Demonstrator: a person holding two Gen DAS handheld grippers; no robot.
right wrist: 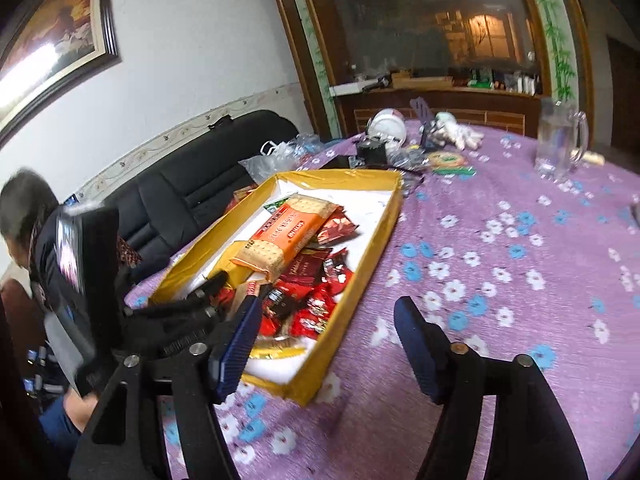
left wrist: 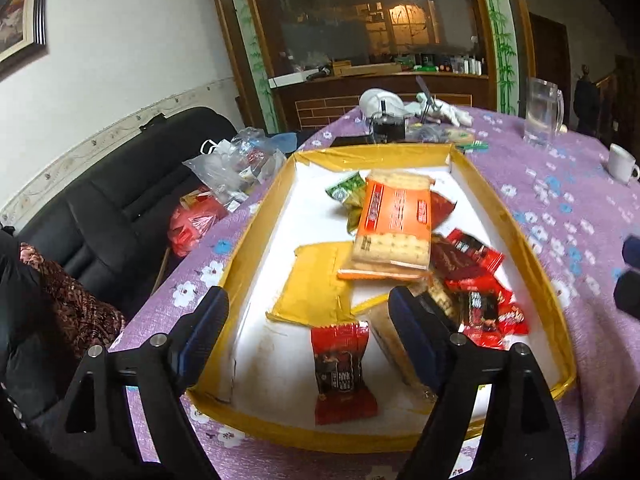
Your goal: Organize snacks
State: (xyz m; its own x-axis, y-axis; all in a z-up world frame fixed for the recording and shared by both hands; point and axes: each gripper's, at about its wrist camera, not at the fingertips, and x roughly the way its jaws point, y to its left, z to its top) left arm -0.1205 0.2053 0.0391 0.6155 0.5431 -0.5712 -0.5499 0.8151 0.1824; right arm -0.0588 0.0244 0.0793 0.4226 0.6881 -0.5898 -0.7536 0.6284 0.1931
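Red snack packet (left wrist: 344, 372) lies untouched between spread jaws.

Snack packets (left wrist: 400, 232) in tray (left wrist: 532, 248) on table (left wrist: 580, 216), mug (left wrist: 542, 112) behind, sofa (left wrist: 132, 184) left

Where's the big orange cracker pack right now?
The orange cracker pack lies inside the yellow tray, toward its far end, resting on green and red snack packets; the left wrist view shows it ahead of the open fingers.
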